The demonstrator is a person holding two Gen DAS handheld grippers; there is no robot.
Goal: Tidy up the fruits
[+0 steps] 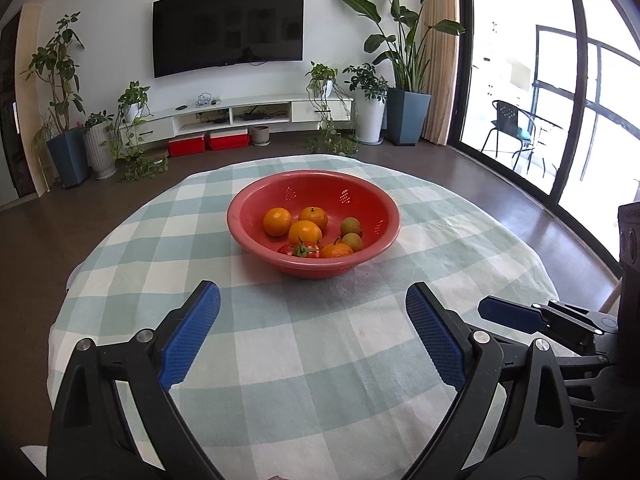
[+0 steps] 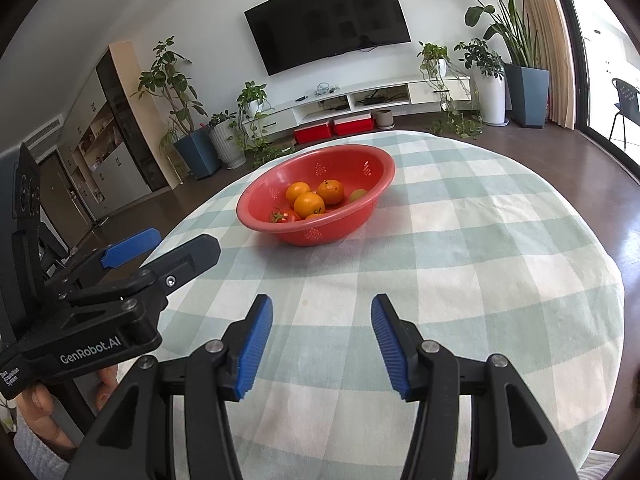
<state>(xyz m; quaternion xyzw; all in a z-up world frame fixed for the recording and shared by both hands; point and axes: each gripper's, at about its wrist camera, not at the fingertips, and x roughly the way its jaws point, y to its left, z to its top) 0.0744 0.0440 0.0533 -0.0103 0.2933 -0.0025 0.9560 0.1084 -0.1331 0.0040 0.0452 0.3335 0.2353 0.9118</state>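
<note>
A red colander bowl [image 1: 248,216] stands on the checked tablecloth and holds several oranges [image 1: 305,232], a tomato [image 1: 304,250] and two green-brown fruits [image 1: 352,241]. It also shows in the right wrist view [image 2: 256,208], with oranges [image 2: 309,205] and the tomato [image 2: 285,216] inside. My left gripper [image 1: 313,300] is open and empty, short of the bowl. My right gripper [image 2: 322,312] is open and empty, short of the bowl and to its right. The left gripper shows at the left of the right wrist view [image 2: 176,244].
The round table with the green-white checked cloth [image 1: 280,360] drops off at its edge all round. A TV wall, a low cabinet and potted plants stand beyond. A glass door is at the right.
</note>
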